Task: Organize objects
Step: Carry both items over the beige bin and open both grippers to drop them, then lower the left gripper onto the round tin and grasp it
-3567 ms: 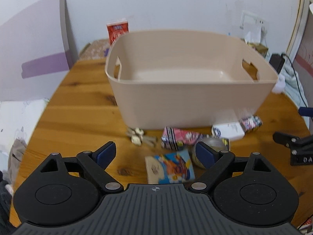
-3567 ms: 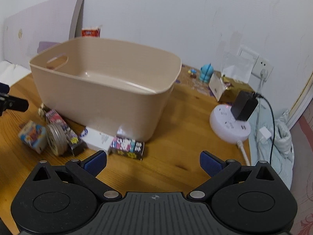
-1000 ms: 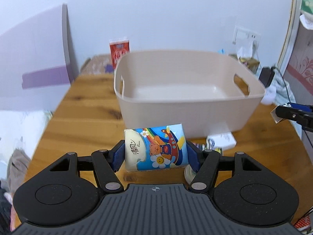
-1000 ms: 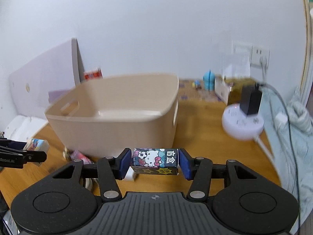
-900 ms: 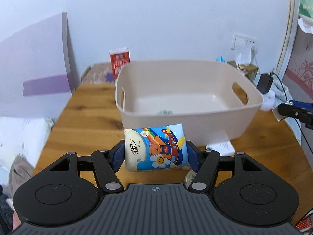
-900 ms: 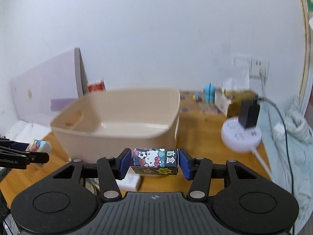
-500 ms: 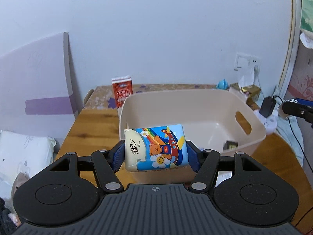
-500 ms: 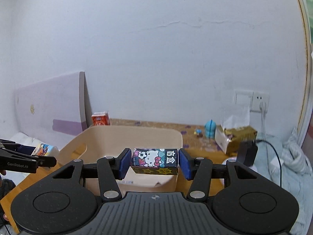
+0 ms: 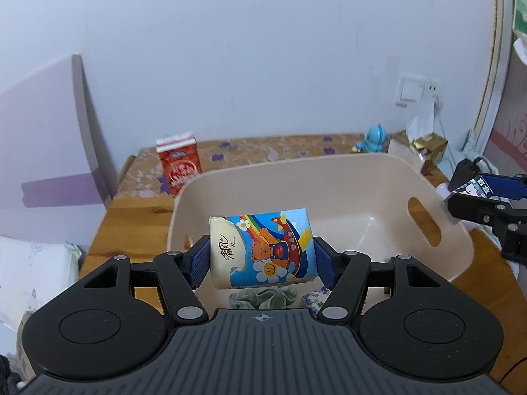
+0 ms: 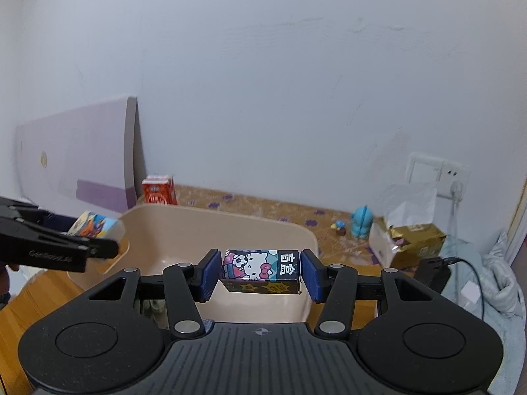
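Note:
My left gripper (image 9: 263, 258) is shut on a blue cartoon tissue pack (image 9: 262, 250) and holds it above the near edge of the beige plastic bin (image 9: 457, 240). My right gripper (image 10: 260, 273) is shut on a small Hello Kitty box (image 10: 261, 270) and holds it above the bin's near right rim (image 10: 306, 237). The right gripper also shows at the right of the left wrist view (image 9: 484, 197). The left gripper with the tissue pack (image 10: 95, 227) shows at the left of the right wrist view (image 10: 66, 247). Small items lie in the bin under the tissue pack, mostly hidden.
The bin stands on a wooden table (image 9: 131, 217). A red carton (image 9: 179, 166) stands behind it. A blue toy figure (image 10: 360, 222), a gold tissue box (image 10: 411, 240) and a black charger (image 10: 431, 271) are at the right. A purple board (image 10: 82, 164) leans on the wall.
Both grippers have risen and moved forward over the bin, each still shut on its item. The bin now appears lower and closer under the fingers.

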Tool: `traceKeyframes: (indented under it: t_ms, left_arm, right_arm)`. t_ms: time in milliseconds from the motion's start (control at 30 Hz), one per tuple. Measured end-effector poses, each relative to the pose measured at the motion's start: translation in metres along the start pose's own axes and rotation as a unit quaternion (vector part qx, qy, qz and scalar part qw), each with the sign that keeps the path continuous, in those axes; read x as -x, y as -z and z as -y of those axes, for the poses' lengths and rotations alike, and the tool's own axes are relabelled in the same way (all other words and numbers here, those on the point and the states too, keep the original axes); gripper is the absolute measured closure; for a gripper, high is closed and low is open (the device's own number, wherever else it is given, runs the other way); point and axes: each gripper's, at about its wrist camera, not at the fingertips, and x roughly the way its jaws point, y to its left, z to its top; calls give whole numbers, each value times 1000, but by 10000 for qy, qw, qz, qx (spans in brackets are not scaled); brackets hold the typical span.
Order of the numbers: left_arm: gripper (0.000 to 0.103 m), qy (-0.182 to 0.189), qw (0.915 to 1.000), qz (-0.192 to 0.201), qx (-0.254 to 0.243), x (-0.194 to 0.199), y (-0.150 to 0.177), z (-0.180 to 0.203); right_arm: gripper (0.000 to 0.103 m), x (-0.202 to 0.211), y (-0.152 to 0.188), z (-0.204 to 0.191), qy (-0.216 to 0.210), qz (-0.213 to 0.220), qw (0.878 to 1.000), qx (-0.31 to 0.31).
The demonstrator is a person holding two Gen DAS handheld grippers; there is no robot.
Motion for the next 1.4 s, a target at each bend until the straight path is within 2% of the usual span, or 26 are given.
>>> traceKeyframes:
  t_ms: [333,600,633,767,867,1000,1067,1400]
  left_arm:
    - [38,1,9982,-585,-145,-50,5,9]
    - [36,6,9970,-771,-53,-59,12,10]
    - [36,12,9971,-763,-37,-57,12,10]
    - [27,-66,9982,-590,51,-45,9,9]
    - [26,-78,9990,-439,76,-32,6,9]
    - [24,-111,9996,-255,70,-11,6,11]
    - [22,-109,9998,-176,64,0,8,12]
    - [14,-38,10000,-12,78,44,28,14]
  right_arm:
    - [53,-46,9,-12,-17,-633,9977,256]
    - [51,-60,18,-16,-18,-959,9944,433]
    - [44,-60,19,-16,3,-965,9944,438]
    - [41,-54,19,-15,34,-877,9954,397]
    - [30,-43,17,-15,64,-745,9964,390]
    - [23,-24,16,-14,106,-538,9980,318]
    - [15,-14,16,-12,113,-474,9984,277]
    - [1,31,29,-12,216,-284,9988,330]
